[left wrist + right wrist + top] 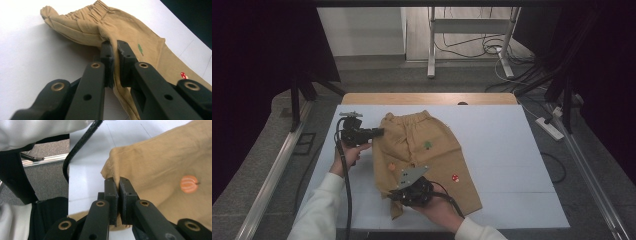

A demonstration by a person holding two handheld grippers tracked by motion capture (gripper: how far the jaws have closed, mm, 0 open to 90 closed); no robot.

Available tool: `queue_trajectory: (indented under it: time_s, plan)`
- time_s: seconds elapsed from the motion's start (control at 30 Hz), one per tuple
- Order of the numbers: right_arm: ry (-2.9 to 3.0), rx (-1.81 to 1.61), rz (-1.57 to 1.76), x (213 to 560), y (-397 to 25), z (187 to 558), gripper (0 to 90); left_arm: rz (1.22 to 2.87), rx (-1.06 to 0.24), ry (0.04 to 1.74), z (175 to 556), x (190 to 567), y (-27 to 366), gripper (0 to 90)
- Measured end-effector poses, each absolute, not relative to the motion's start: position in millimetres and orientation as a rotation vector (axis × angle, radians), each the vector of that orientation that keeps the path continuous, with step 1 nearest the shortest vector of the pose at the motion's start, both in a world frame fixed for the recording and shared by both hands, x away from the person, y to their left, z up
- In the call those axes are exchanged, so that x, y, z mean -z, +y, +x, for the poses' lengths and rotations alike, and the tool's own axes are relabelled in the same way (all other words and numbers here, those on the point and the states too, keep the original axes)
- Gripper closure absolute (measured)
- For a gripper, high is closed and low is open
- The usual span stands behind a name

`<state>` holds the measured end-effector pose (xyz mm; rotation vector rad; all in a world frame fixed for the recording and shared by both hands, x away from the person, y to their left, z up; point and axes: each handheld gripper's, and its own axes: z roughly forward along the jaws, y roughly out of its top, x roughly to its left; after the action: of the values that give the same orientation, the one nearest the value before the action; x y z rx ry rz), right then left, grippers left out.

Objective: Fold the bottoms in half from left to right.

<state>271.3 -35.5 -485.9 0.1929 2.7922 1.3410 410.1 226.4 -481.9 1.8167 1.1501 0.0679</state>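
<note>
Tan cotton shorts (427, 150) with an elastic gathered waistband lie flat on the pale blue-white table top (507, 150), waistband toward the far edge, legs pointing back at the person. There's a little green tree patch (427, 145), an orange pumpkin patch (189, 184) and a red mushroom patch (455, 177) stitched on the front.

The left gripper (377, 132) sits at the left edge of the shorts up near the waistband, and from its own view (114, 53) the two black jaws are pressed together with a fold of the tan fabric caught between them. The right gripper (393, 196) is down at the near-left hem of the leg, jaws likewise clamped on the cloth edge (118, 183). A black cable (346, 190) trails from the left gripper along the white sleeve (319, 212).
</note>
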Motion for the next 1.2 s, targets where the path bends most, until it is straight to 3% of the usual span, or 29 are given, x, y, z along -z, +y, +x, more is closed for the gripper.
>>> queue_trajectory:
  time_s: [0.47,1.2]
  plan:
    - [2.779,-1.332,0.311,491,-73,276,85.5,1.836,-0.084,1.116,410,481,209,82.5]
    - [2.775,-1.327,0.386,493,-98,278,85.4,1.842,-0.107,1.079,410,478,192,81.6]
